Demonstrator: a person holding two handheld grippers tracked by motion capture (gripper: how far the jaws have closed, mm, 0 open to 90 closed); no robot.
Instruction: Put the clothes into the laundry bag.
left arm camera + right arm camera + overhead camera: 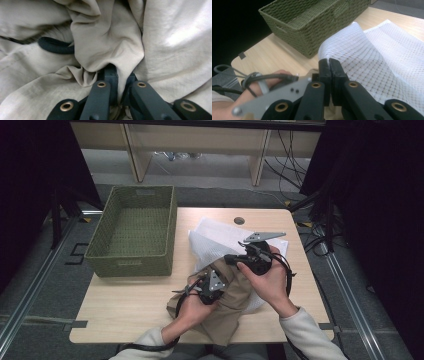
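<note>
A beige cloth (227,307) lay at the table's (130,312) near edge, just right of the middle, partly over a white mesh bag (215,240) that was spread toward the far right corner. The left gripper (209,287) was clamped on a fold of the cloth, the fabric pinched between its jaws in the left gripper view (107,50). The right gripper (240,255) was closed at the bag's near edge; in the right gripper view its jaws met against the mesh (367,57), though whether mesh was actually caught between them could not be told. The likely risks were judged as follows: the thin pinch of cloth could be pulled free if the hands were drawn apart, and the bag's mouth could be lost if the mesh was barely held. The green woven basket (135,231), at the far left corner, was seen to be empty; the bag's contents could not be made out.
</note>
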